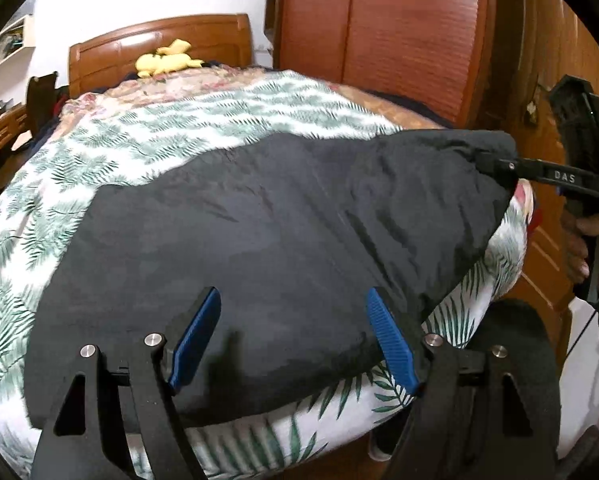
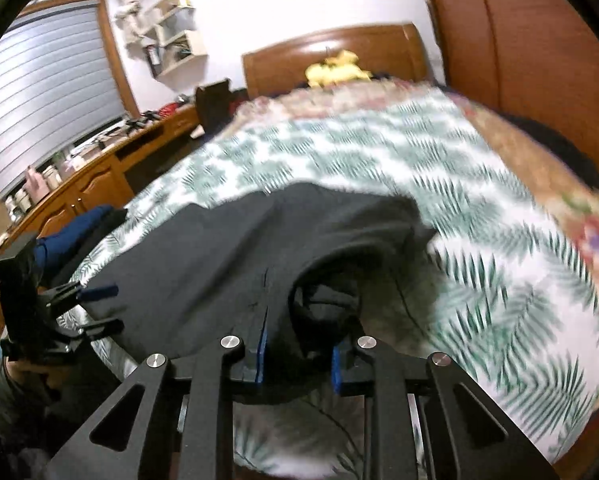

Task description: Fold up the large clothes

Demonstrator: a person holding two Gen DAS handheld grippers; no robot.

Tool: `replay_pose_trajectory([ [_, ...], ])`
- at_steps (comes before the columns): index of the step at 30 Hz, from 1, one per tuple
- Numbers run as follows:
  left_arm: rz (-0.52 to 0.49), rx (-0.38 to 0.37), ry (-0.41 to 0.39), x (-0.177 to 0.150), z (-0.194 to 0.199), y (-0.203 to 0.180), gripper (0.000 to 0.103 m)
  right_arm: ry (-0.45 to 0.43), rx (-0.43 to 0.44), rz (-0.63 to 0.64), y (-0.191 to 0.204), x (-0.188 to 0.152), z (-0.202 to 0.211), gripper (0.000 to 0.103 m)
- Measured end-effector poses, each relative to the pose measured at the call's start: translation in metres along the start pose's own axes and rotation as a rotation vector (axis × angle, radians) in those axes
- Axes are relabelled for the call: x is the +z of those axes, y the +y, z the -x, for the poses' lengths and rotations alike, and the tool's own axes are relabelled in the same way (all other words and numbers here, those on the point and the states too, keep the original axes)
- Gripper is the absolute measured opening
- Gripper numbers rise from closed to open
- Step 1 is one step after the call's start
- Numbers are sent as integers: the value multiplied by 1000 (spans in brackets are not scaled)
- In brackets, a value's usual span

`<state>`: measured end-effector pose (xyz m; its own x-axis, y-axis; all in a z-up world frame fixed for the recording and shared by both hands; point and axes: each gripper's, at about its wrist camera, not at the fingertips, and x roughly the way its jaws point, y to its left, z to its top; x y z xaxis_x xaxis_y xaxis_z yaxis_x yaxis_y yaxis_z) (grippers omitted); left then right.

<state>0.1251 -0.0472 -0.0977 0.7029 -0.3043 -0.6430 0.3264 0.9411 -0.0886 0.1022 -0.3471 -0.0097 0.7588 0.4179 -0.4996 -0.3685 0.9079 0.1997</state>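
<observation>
Leaf-print bedspread (image 1: 99,148) under black garment (image 1: 259,232); wooden wardrobe (image 1: 399,32) beside. Left tongs (image 1: 295,336) spread; right tongs (image 2: 297,360) pinching garment.

A black garment (image 1: 259,232) lies on the bed's fern-print sheet (image 1: 99,152).

left gripper (image 1: 295,336): black frame, blue ribbed pads, silver screws | right gripper (image 2: 297,360): same build, "DAS" lettering on finger | hand (image 1: 587,244): bare skin

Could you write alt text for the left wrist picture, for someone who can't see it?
A dark garment lies on a fern-print bedspread. The open left gripper hovers over its near edge, while the right gripper pinches its far right corner.
</observation>
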Motion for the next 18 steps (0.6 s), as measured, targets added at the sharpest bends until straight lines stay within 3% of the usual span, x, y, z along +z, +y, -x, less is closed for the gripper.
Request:
replay_pose_trajectory([
  [9,77,63,-87,-19,59,58,76,-59,90,199,100,55,-31,19],
  [18,187,160,-89,-58,96,120,76,15,256,367,229,60,-113,17],
])
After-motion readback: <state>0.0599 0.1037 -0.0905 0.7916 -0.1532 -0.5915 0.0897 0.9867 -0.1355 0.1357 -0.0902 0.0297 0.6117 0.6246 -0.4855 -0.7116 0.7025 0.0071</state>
